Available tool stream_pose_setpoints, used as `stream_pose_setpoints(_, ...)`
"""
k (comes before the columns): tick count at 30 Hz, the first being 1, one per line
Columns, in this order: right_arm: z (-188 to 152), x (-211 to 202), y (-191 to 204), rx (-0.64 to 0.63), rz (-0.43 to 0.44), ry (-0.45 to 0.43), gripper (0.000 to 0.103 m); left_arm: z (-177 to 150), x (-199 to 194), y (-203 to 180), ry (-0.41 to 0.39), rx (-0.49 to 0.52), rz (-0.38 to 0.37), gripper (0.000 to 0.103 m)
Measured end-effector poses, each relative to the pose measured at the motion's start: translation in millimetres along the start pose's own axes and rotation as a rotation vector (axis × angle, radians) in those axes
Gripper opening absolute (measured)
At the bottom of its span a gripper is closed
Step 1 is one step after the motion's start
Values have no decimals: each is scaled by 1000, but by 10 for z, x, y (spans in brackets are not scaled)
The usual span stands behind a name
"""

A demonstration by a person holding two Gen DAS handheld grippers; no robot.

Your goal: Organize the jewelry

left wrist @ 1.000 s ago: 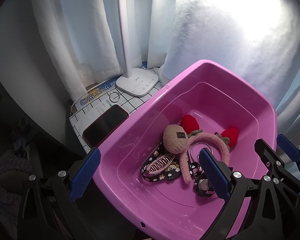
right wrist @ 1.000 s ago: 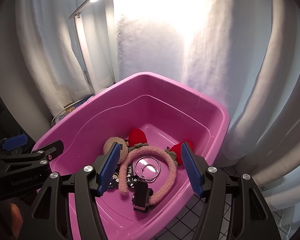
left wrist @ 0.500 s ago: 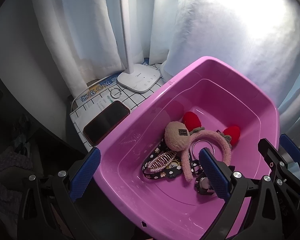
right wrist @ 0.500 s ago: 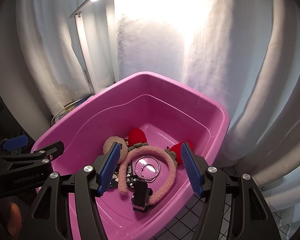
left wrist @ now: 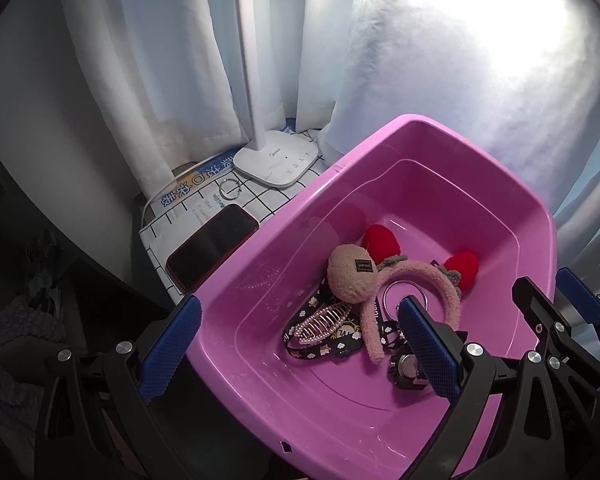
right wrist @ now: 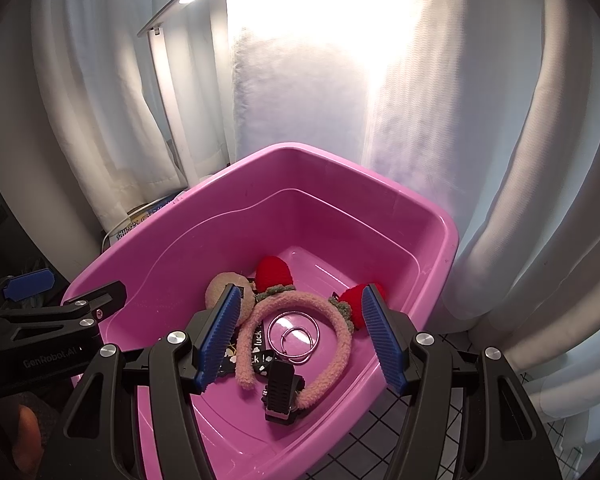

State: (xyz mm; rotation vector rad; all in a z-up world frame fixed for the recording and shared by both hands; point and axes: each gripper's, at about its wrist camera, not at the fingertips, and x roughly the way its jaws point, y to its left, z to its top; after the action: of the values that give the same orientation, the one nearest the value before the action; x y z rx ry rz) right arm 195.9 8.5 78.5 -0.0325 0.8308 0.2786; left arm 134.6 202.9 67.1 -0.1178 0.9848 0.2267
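Note:
A pink plastic tub (left wrist: 440,148) (right wrist: 420,216) holds a fluffy pink headband with red ears (left wrist: 416,276) (right wrist: 300,300), a beige plush ball (left wrist: 350,272), a pearl claw clip (left wrist: 322,322), a black patterned band (left wrist: 340,334), silver hoop rings (right wrist: 294,334) and a black watch (right wrist: 282,390). A loose silver ring (left wrist: 230,189) lies on the grid cloth left of the tub. My left gripper (left wrist: 296,344) is open and empty over the tub's near rim. My right gripper (right wrist: 300,336) is open and empty above the headband.
A white desk lamp base (left wrist: 278,162) stands behind the tub, with a dark phone (left wrist: 212,246) and a printed packet (left wrist: 188,196) on the grid cloth. White curtains (right wrist: 380,100) hang close behind. The table's left edge drops off beside the phone.
The left wrist view has shifted slightly, showing more of the cloth, phone and lamp base. The right gripper has barely moved. Both stay open.

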Motion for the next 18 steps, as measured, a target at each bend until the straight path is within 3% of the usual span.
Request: stream_pose_setpoints(18,-7,2,3,-2,1,3,60,-27,0,-6,4,5,12,97)
